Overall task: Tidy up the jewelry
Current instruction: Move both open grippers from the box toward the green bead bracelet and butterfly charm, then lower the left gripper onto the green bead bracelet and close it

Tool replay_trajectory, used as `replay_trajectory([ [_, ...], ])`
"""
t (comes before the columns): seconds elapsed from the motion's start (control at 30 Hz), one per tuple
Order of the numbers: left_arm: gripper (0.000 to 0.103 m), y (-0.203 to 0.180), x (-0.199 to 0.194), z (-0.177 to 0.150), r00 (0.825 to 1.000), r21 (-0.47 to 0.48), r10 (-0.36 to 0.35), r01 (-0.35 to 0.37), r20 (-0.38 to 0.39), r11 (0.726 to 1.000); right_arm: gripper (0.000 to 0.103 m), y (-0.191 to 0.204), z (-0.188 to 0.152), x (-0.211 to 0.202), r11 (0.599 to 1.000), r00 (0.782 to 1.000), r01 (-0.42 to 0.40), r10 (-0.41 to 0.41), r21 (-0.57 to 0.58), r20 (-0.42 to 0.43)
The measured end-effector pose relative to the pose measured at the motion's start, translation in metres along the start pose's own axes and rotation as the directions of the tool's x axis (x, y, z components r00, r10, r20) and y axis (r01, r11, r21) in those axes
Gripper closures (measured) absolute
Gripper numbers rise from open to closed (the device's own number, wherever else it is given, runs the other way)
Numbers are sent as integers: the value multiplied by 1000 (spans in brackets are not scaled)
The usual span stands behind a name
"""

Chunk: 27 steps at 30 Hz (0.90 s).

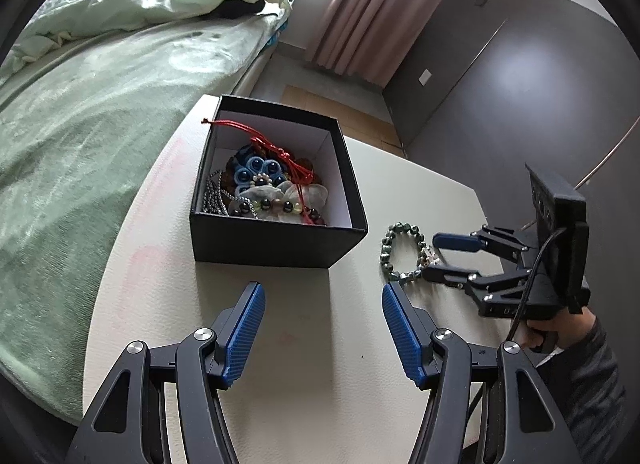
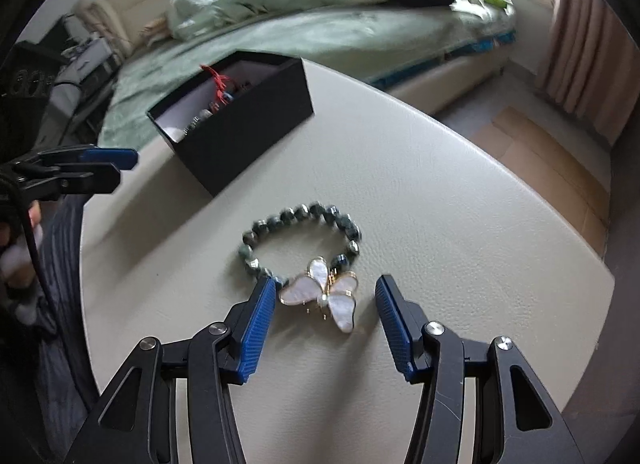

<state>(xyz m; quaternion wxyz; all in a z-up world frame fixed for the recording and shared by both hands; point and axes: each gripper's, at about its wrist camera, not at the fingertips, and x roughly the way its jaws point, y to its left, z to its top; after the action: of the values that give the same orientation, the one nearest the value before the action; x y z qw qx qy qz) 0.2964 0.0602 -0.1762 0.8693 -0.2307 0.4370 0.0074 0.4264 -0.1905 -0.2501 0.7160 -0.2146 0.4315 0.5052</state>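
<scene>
Pearl-white butterfly clip (gold-edged) overlaps the green bead bracelet, between the released right gripper.

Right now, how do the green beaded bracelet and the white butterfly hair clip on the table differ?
The green beaded bracelet is a ring of dark round beads; the white butterfly hair clip is flat, pearly and gold-edged. The clip lies between the right hand-held gripper's open jaws; the bracelet lies mostly beyond them. Both rest outside the black box.
</scene>
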Motion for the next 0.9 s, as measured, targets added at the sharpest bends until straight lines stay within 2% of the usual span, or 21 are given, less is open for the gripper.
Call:
replay_trajectory([
  [0.2, 41, -1, 6, 1, 1000, -4, 1, -1, -11, 1000, 49, -7, 1, 2, 999, 999, -42, 42, 1, 14],
  [0.23, 41, -1, 7, 1, 1000, -3, 0, 0, -12, 1000, 50, -5, 1, 2, 999, 999, -38, 38, -5, 14],
  [0.33, 41, -3, 11, 1, 1000, -7, -6, 6, -19, 1000, 60, -1, 0, 1, 1000, 1000, -14, 14, -17, 9],
  [0.53, 41, -14, 18, 2, 999, 10, -19, 19, -30, 1000, 61, 3, -10, -6, 1000, 1000, -5, 5, 24, 30],
  [0.9, 41, -58, 42, 1, 997, 55, -59, 61, -40, 997, 61, 8, -35, -47, 991, 992, 82, -91, 103, 91],
])
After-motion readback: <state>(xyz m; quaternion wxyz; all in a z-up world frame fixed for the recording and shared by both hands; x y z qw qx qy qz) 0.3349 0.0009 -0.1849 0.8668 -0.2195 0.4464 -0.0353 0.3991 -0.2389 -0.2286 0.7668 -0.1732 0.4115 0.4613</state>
